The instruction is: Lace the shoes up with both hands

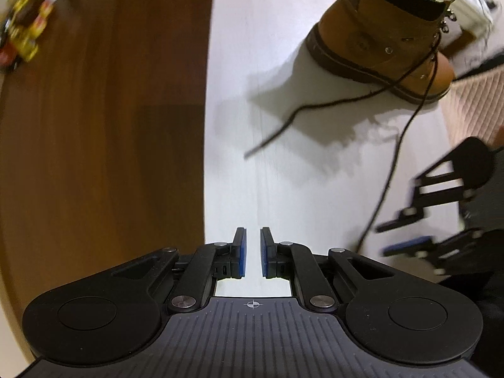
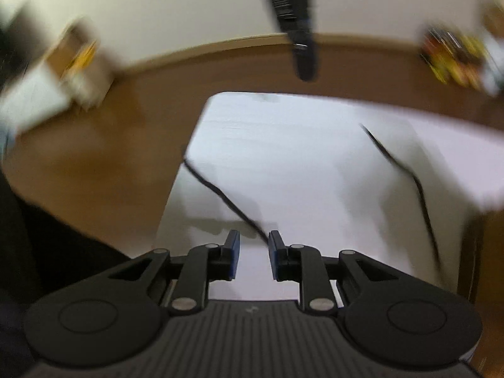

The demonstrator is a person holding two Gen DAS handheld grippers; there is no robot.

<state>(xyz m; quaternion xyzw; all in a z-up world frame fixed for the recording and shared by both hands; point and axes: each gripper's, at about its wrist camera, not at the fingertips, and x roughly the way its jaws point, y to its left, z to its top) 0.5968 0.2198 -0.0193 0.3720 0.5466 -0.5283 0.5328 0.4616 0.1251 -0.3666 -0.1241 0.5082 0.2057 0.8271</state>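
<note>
In the left wrist view a tan lace-up boot (image 1: 378, 41) stands on a white mat (image 1: 283, 189), up and to the right of my left gripper (image 1: 253, 252). Its dark laces (image 1: 315, 107) trail loose over the mat. The left jaws stand a narrow gap apart with nothing between them. My right gripper (image 1: 390, 236) shows blurred at the right, open, beside one lace strand (image 1: 387, 182). In the right wrist view the right gripper (image 2: 253, 255) is open. A lace strand (image 2: 220, 192) runs across the mat up to its fingertips, and the pads do not press on it.
The mat lies on a brown wooden table (image 1: 110, 126). Blurred yellow and red packets (image 1: 25, 31) sit at its far left. A pink ribbed cloth (image 1: 472, 100) lies right of the boot. A blurred black ribbed shape (image 2: 289, 6) hangs at the top of the right wrist view.
</note>
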